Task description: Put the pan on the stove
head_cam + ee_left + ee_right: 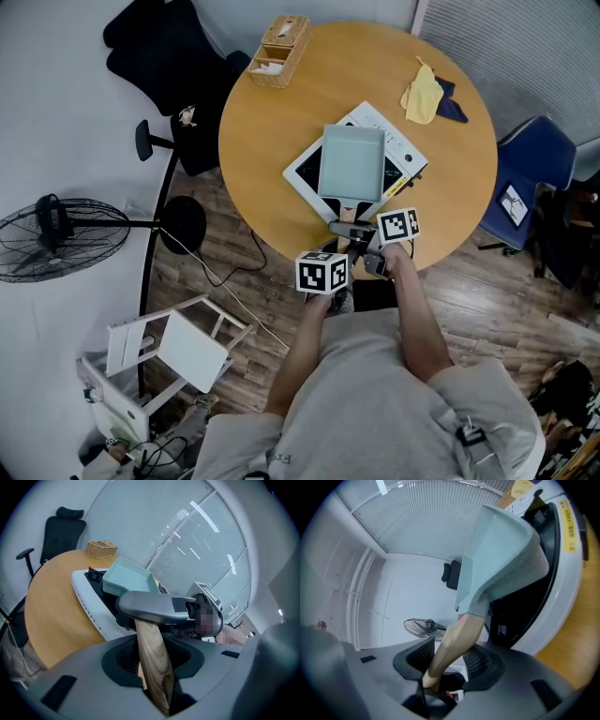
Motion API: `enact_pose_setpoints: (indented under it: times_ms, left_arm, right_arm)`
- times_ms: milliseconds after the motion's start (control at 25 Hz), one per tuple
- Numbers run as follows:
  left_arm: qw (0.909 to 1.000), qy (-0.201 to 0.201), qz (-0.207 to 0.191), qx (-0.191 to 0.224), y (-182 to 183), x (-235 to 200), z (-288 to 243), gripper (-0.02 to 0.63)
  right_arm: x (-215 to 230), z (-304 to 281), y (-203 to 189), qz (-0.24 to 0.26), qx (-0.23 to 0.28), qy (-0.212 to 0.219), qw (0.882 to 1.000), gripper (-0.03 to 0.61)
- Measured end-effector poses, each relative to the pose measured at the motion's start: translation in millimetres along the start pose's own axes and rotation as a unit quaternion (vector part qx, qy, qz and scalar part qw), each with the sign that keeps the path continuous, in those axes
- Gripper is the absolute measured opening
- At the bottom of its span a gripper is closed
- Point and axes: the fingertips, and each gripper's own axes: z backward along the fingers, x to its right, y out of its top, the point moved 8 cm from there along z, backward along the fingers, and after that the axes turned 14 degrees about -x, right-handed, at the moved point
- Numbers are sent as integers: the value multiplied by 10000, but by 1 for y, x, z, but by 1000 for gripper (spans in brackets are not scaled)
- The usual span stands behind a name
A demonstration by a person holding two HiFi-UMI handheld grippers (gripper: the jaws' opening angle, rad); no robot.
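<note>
Both the left gripper (156, 658) and the right gripper (449, 662) clench the wooden handle (151, 639) of the pan (352, 159), set on the stove (302, 174) near the front edge of the table (262, 122). Keep it level, then release gently.

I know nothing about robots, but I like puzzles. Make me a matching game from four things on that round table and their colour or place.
Things:
1 pan
2 stove
3 wicker basket
4 yellow cloth

Descriptions:
A white
B lying against a dark blue cloth
C pale green
D near the table's far edge

Pairs: 1-C, 2-A, 3-D, 4-B
</note>
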Motion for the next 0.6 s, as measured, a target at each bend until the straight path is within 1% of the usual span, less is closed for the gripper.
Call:
enact_pose_setpoints:
  times_ms: [240, 440, 600]
  left_arm:
    - [10000, 85, -42, -12, -1, 1, 0, 137]
    - [9998, 178, -72, 8, 0, 1, -1, 140]
    - [9996, 251, -37, 117, 2, 0, 2, 162]
  right_arm:
    - [0, 0, -2, -33, -12, 0, 10000, 198]
    - [-2, -1, -2, 26, -79, -208, 9997, 211]
    - [-3, -2, -2, 12, -153, -295, 9994, 224]
